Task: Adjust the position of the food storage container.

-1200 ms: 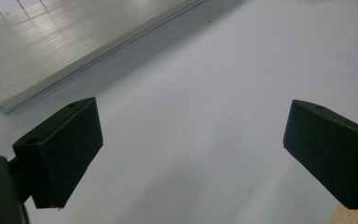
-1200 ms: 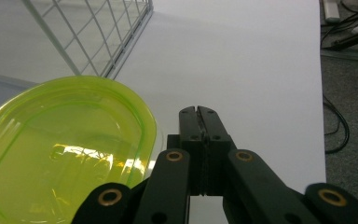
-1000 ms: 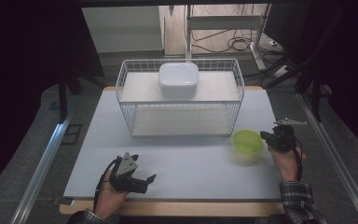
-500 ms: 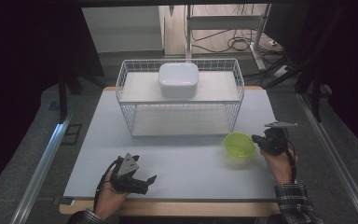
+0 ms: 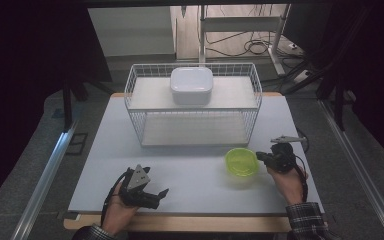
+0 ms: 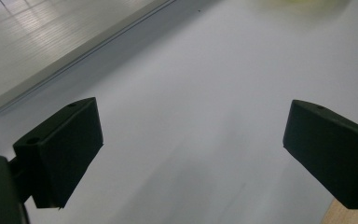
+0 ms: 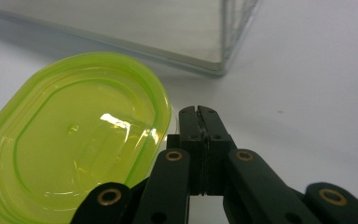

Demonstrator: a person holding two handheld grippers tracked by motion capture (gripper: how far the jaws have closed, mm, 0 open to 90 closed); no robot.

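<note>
A translucent lime-green container [image 5: 241, 162] with a ridged lid lies on the white table in front of the wire basket. My right gripper [image 5: 261, 158] sits just right of it, jaws pressed together with nothing between them. In the right gripper view the shut tips [image 7: 198, 112] lie close against the green container's [image 7: 74, 149] rim; I cannot tell whether they touch it. My left gripper [image 5: 161, 194] rests near the table's front left, jaws wide apart over bare tabletop [image 6: 193, 135].
A white wire basket [image 5: 135, 100] stands at the back middle, with a white lidded tub [image 5: 191, 85] on its upper shelf. The basket's lower corner [image 7: 221, 65] is just beyond the right gripper. The table's front wooden edge [image 5: 180, 222] is near both hands.
The right gripper and the green container have moved left and slightly toward the front together. The left gripper has stayed put.
</note>
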